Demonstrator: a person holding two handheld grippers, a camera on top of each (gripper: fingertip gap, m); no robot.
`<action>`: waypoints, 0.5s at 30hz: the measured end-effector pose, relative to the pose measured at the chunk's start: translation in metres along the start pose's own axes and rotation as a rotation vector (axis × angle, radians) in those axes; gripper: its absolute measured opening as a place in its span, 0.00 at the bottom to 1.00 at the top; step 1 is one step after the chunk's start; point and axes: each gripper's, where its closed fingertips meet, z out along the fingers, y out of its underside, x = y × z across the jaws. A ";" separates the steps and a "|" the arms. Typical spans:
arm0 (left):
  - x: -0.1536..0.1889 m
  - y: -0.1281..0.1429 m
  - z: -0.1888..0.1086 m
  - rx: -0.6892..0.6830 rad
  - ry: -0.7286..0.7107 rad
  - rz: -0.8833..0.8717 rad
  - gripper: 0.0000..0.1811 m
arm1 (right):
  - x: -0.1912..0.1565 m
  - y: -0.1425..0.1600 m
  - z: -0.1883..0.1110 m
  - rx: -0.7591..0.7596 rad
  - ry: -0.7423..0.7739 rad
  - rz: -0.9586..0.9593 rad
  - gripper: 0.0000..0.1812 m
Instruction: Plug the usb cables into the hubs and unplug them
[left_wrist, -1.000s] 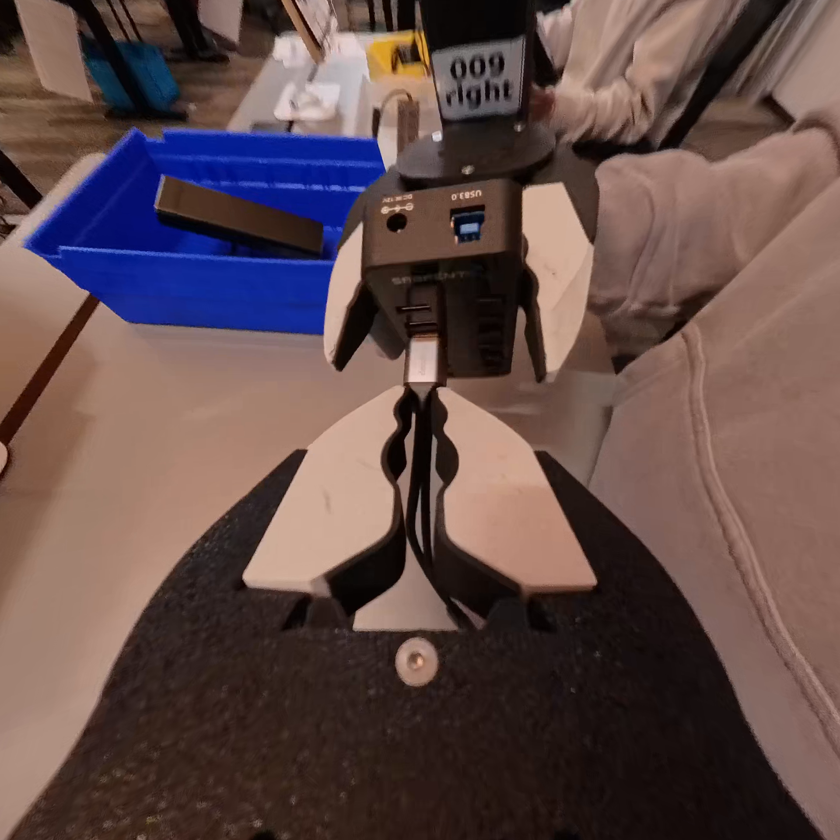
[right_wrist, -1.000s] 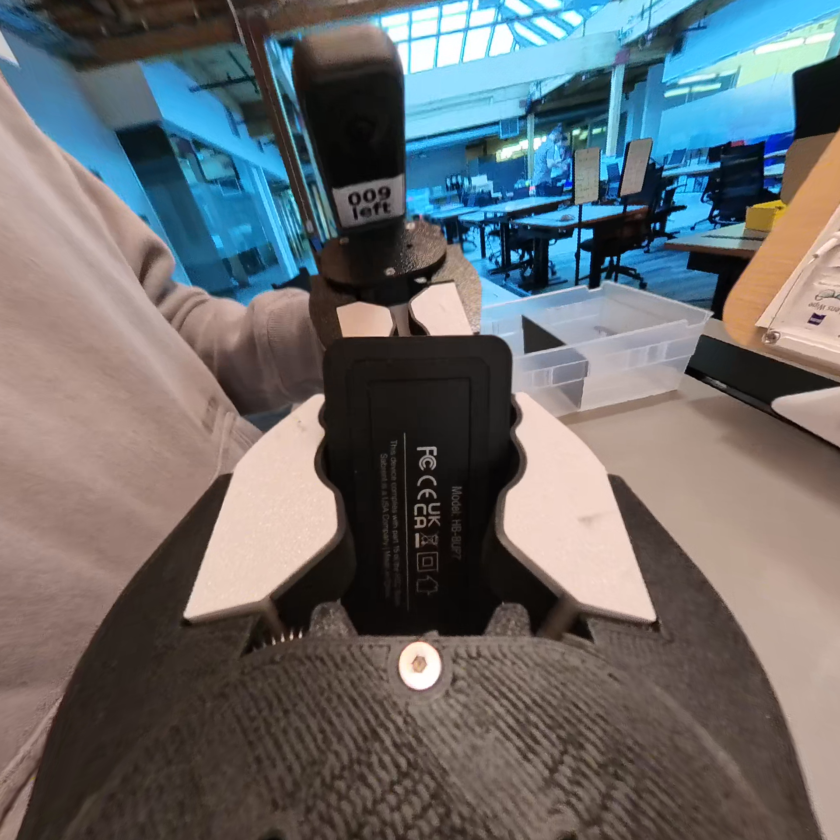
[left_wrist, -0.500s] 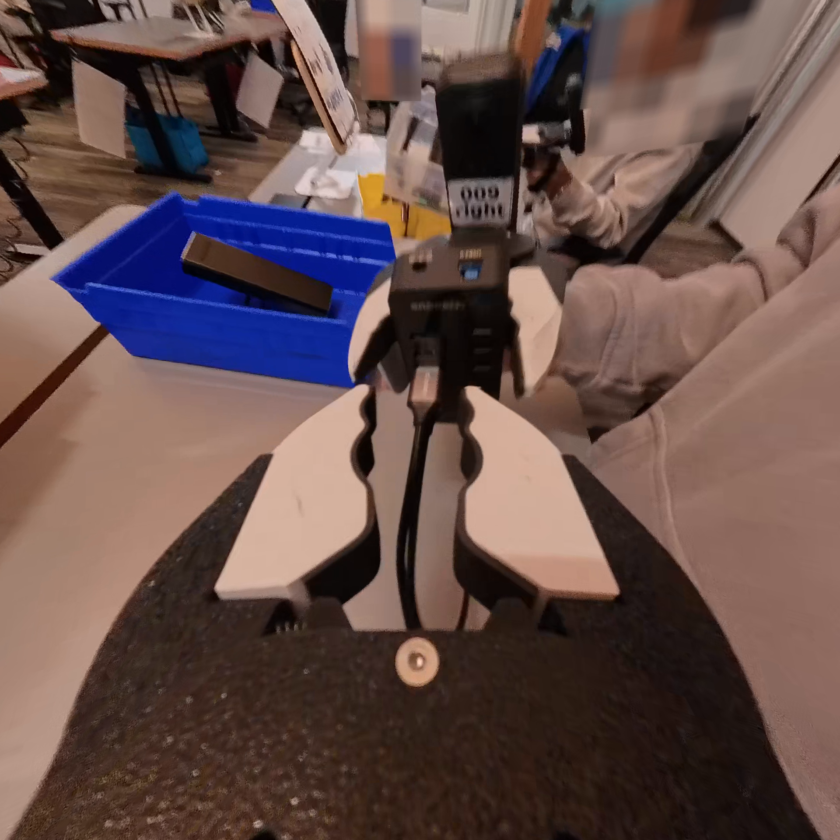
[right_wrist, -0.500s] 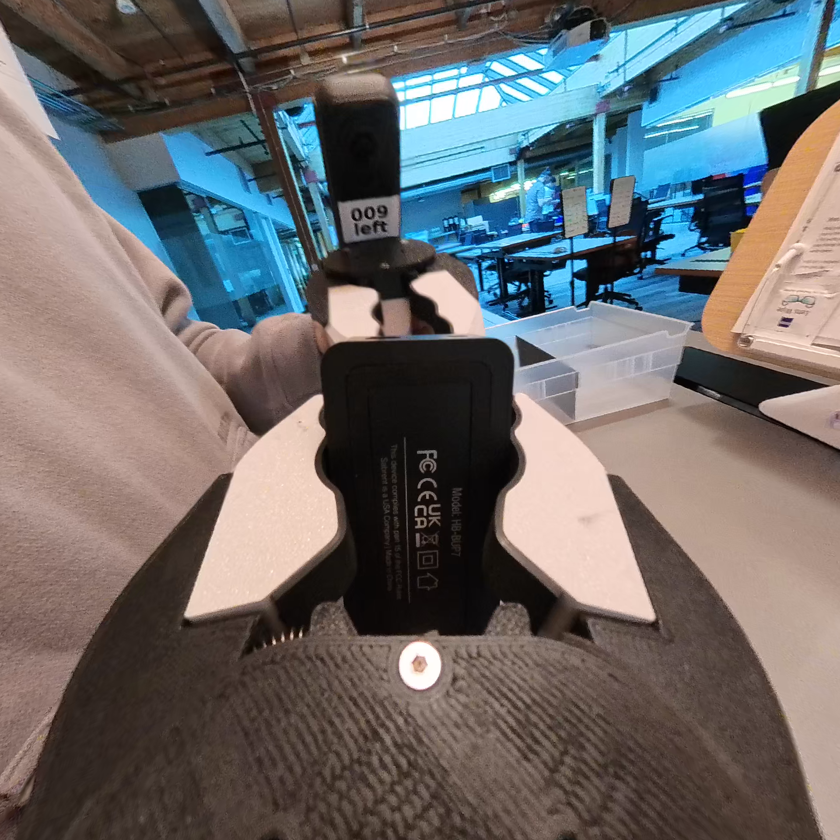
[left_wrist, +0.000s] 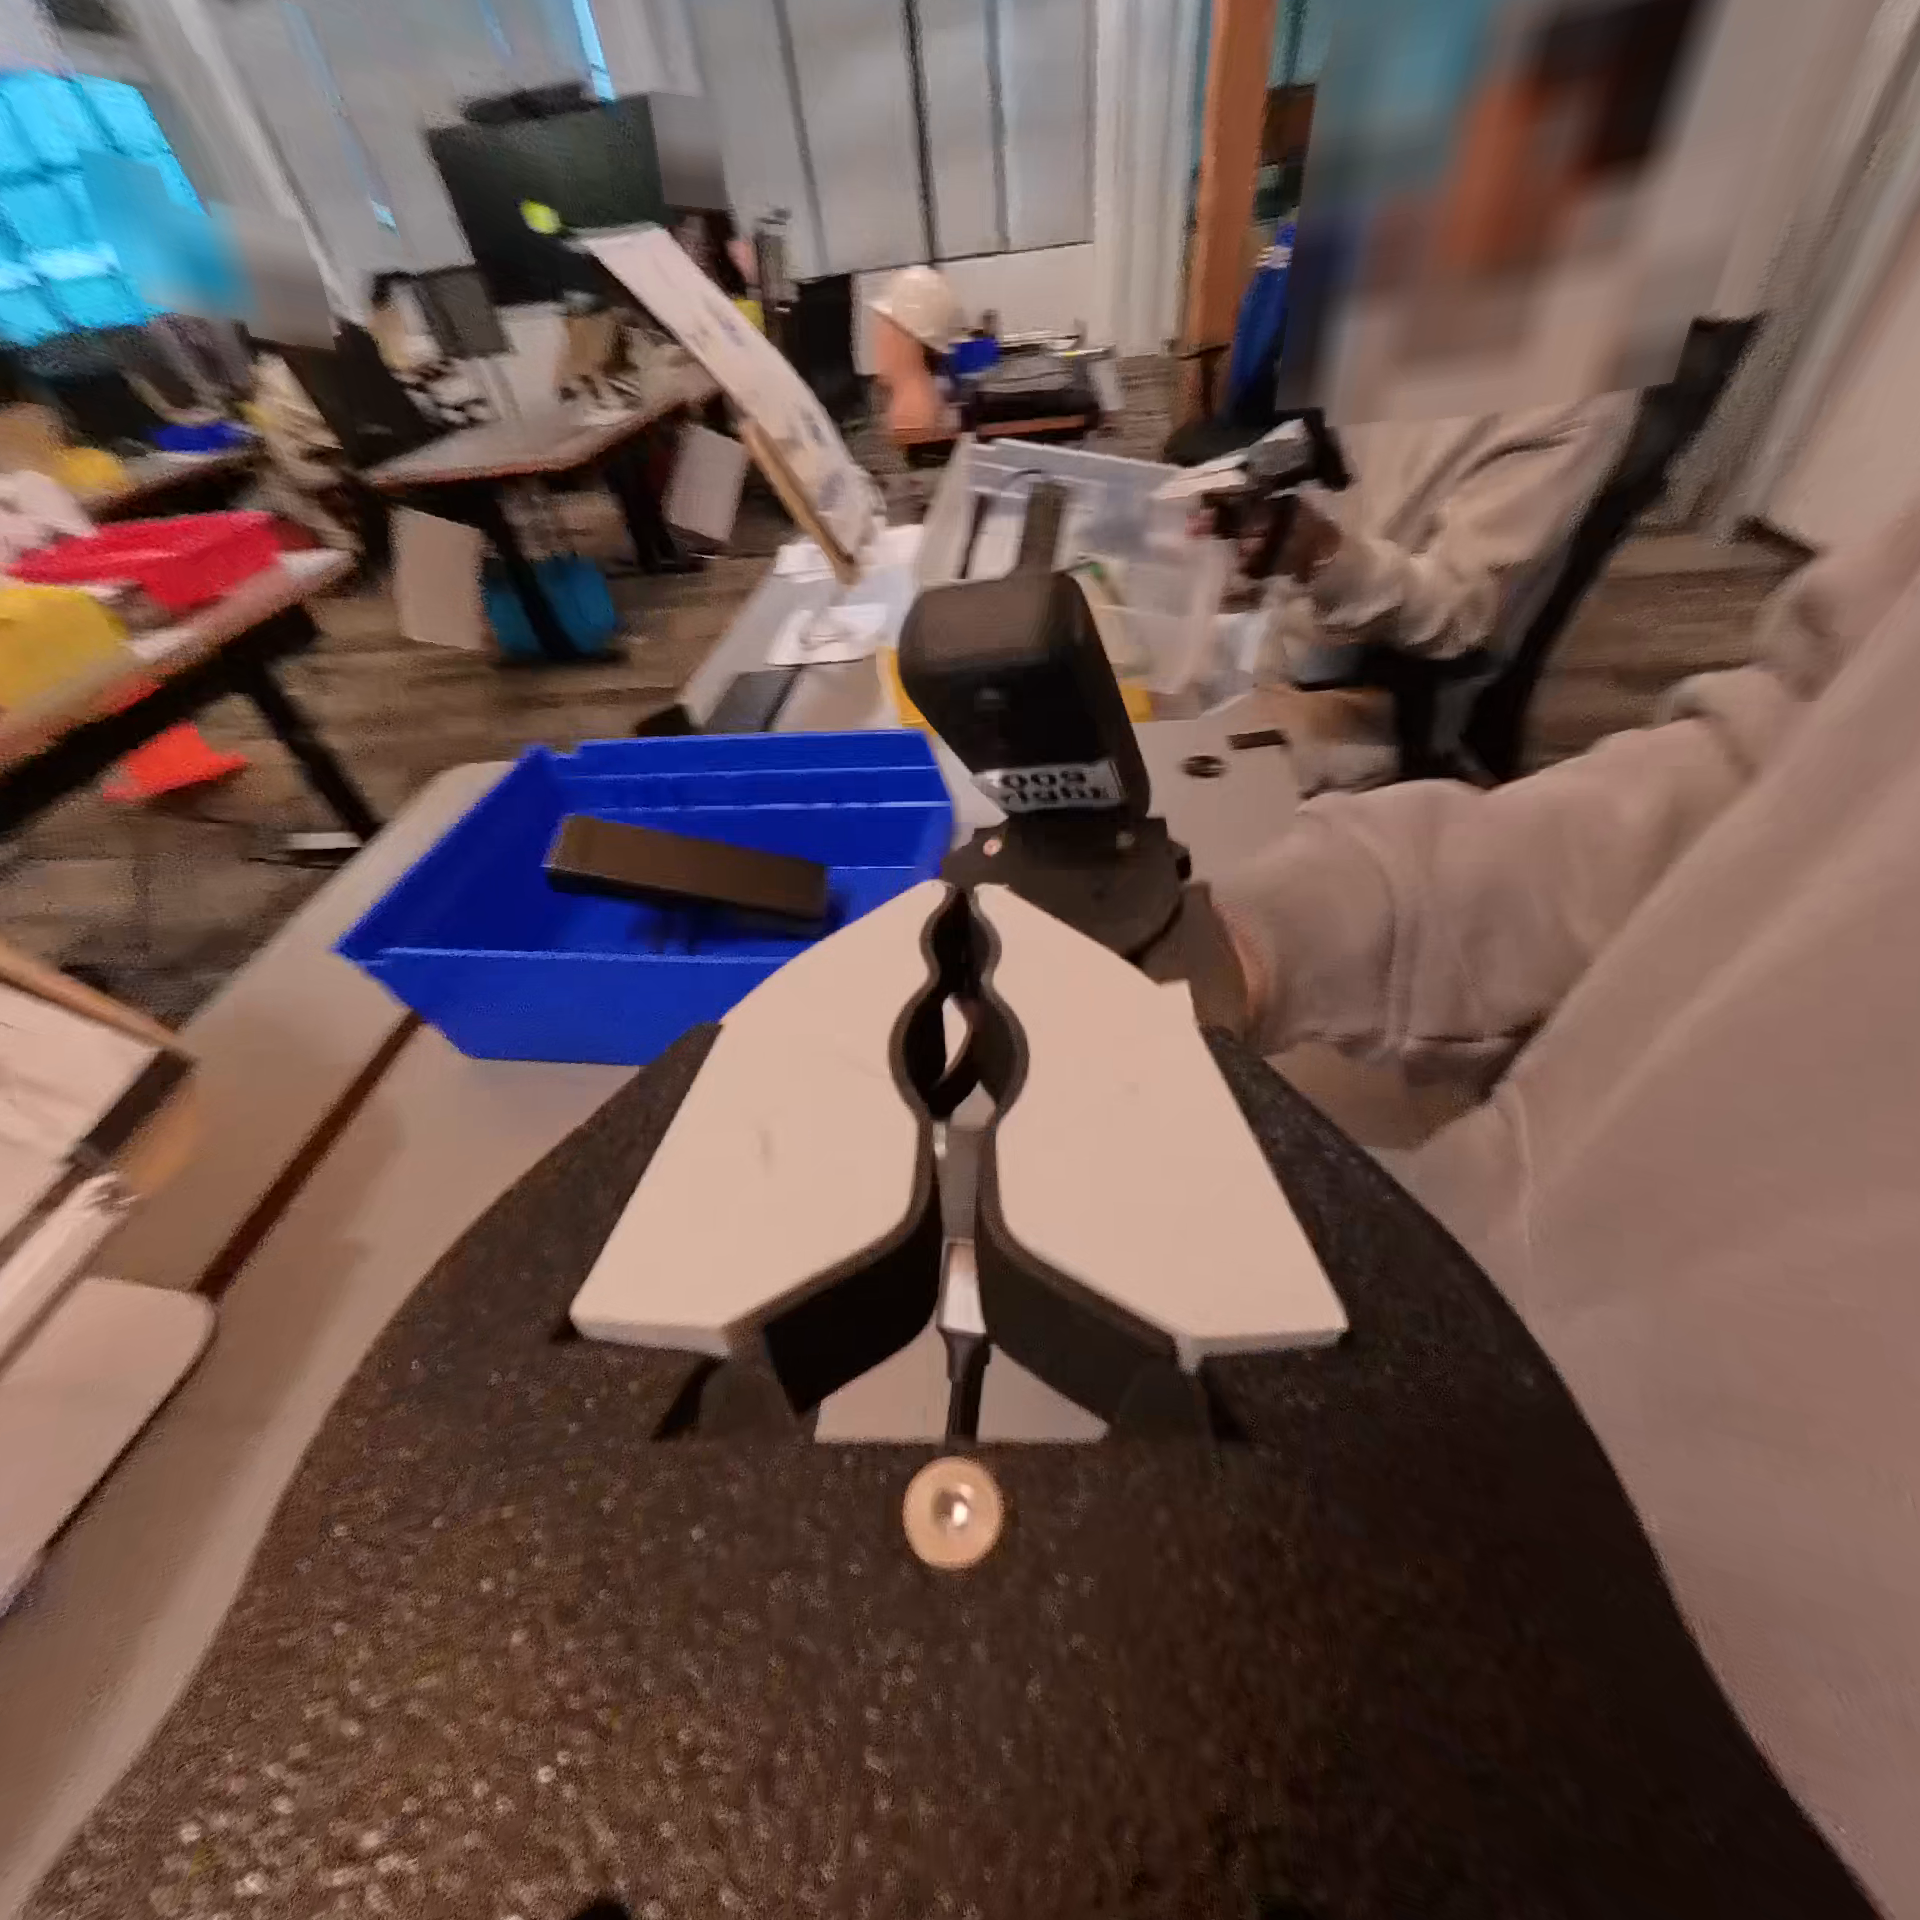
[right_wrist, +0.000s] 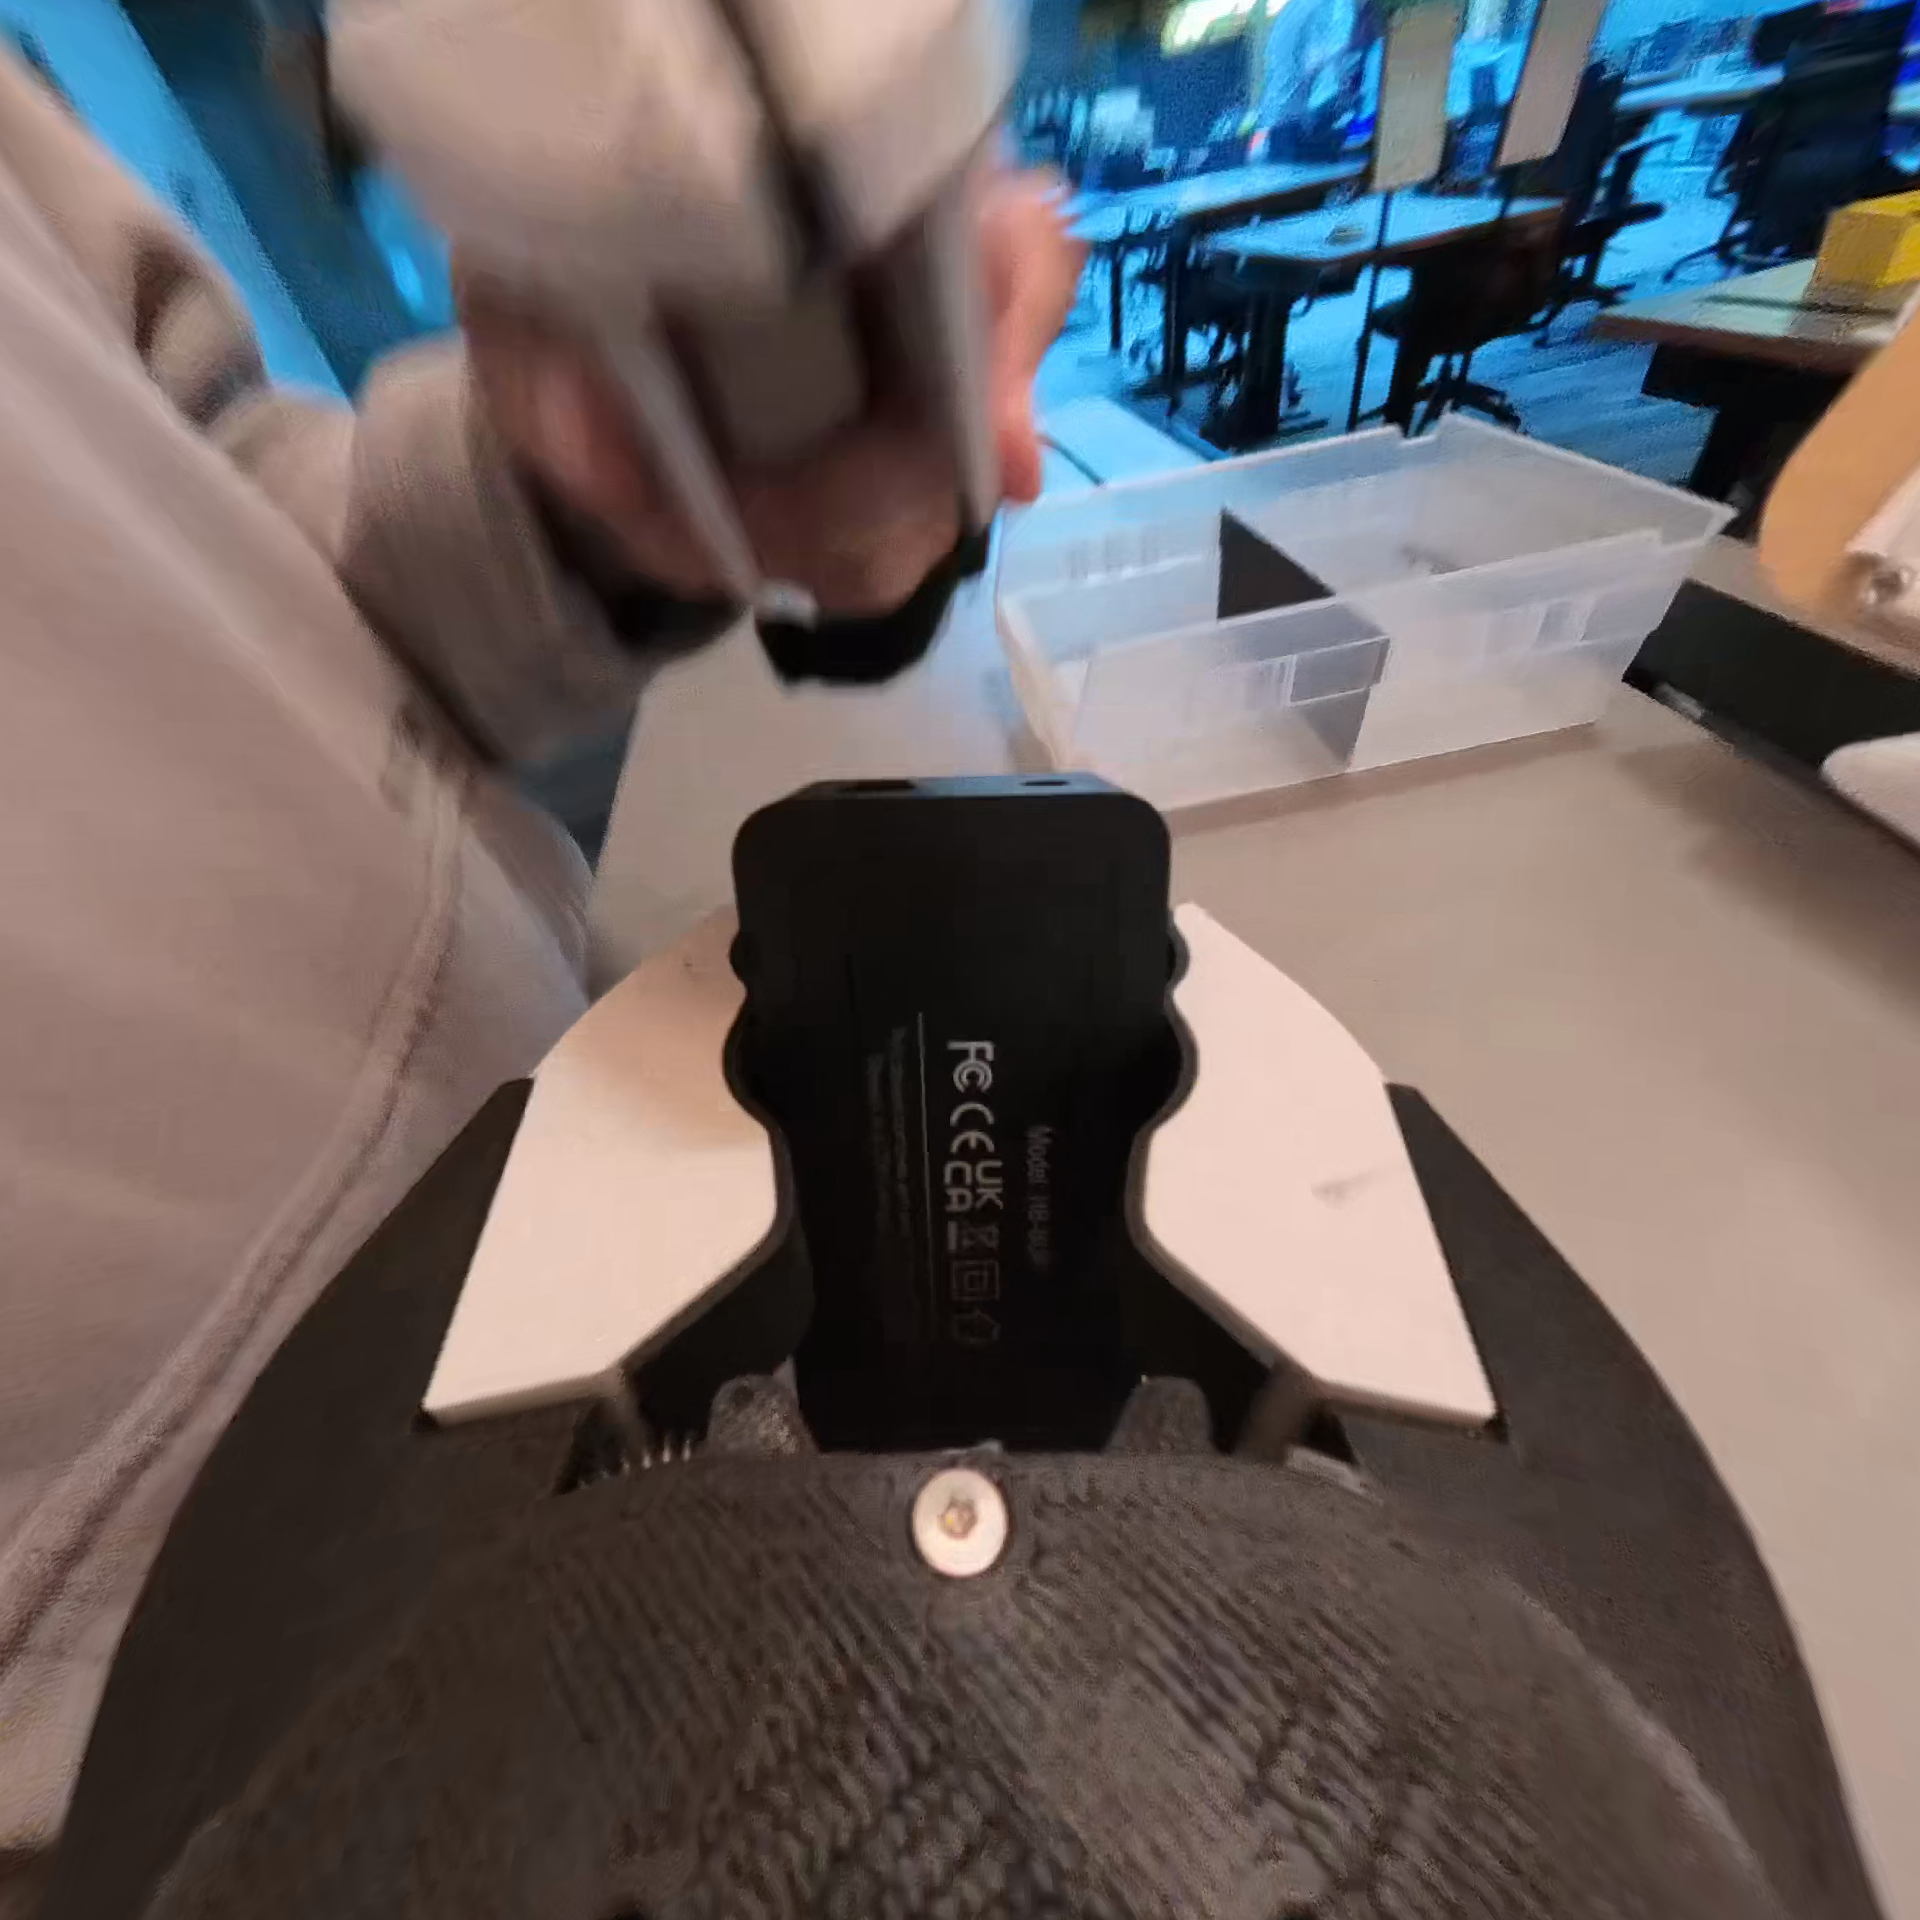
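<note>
My left gripper (left_wrist: 961, 902) is shut on the black USB cable (left_wrist: 940, 1039). The cable loops in the wavy slot between the fingers, and its silver plug (left_wrist: 958, 1288) lies farther back between them. It is raised above my right gripper, whose camera mount (left_wrist: 1029, 727) shows just beyond the fingertips. My right gripper (right_wrist: 951, 935) is shut on the black USB hub (right_wrist: 951, 1091), with both pads on its sides, low over the table. No plug shows on the hub's visible faces. The hand holding the left gripper (right_wrist: 790, 499) is blurred above the hub.
A blue bin (left_wrist: 499, 966) with another black hub (left_wrist: 686, 868) sits on the table ahead left. A clear divided bin (right_wrist: 1455, 582) stands ahead right of the held hub. Grey sleeves (left_wrist: 1455, 914) fill the right of the left wrist view. Desks and chairs stand beyond.
The plug sat in the hub a second ago. The left fingers opened around the cable, then closed on it, and the gripper lifted up and away with the plug out of the hub.
</note>
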 end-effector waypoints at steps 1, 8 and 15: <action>0.003 0.002 0.000 -0.033 0.056 -0.028 0.00 | -0.003 -0.004 0.003 0.011 0.032 -0.074 0.39; -0.004 0.016 -0.007 -0.062 0.051 -0.087 0.28 | 0.008 -0.041 -0.017 0.212 0.074 -0.010 0.39; 0.000 0.038 0.005 -0.079 0.111 -0.159 0.34 | -0.002 -0.044 -0.017 0.225 0.028 -0.012 0.39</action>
